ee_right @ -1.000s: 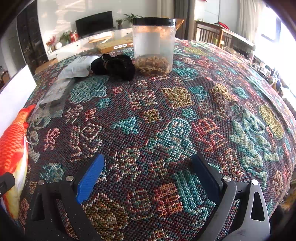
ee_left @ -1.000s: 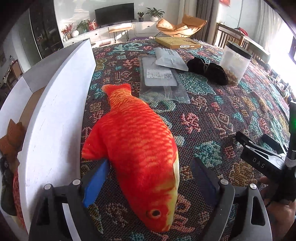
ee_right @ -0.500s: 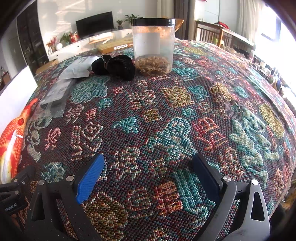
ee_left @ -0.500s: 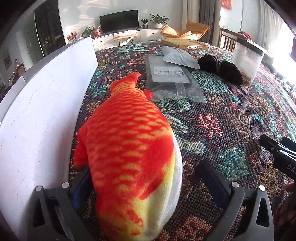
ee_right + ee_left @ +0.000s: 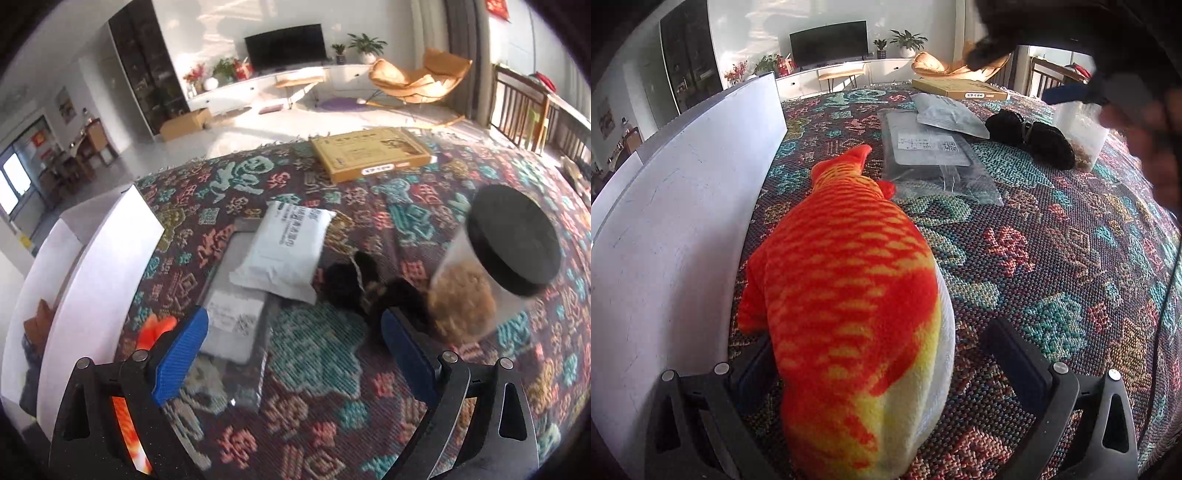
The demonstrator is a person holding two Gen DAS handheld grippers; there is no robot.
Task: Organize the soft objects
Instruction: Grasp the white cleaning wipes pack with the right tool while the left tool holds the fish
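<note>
An orange plush fish (image 5: 849, 295) lies on the patterned cloth beside a white box wall (image 5: 676, 221). My left gripper (image 5: 882, 365) is open, its jaws on either side of the fish's head end, not closed on it. My right gripper (image 5: 291, 350) is open and empty, raised above the cloth, over a grey plastic bag (image 5: 236, 325). A black soft item (image 5: 351, 284) lies just ahead of the right finger; it also shows in the left wrist view (image 5: 1030, 138). The fish's tail (image 5: 157, 326) shows by the right gripper's left finger.
A white mailer pouch (image 5: 284, 254) rests on the grey bag. A clear jar with a black lid (image 5: 513, 240) stands at the right. A flat yellow box (image 5: 369, 153) lies at the far edge. The white box (image 5: 92, 280) holds soft items on the left.
My right gripper has lifted and swung forward and left, now looking down on the bags and black item. My left gripper has moved slightly further along the fish.
</note>
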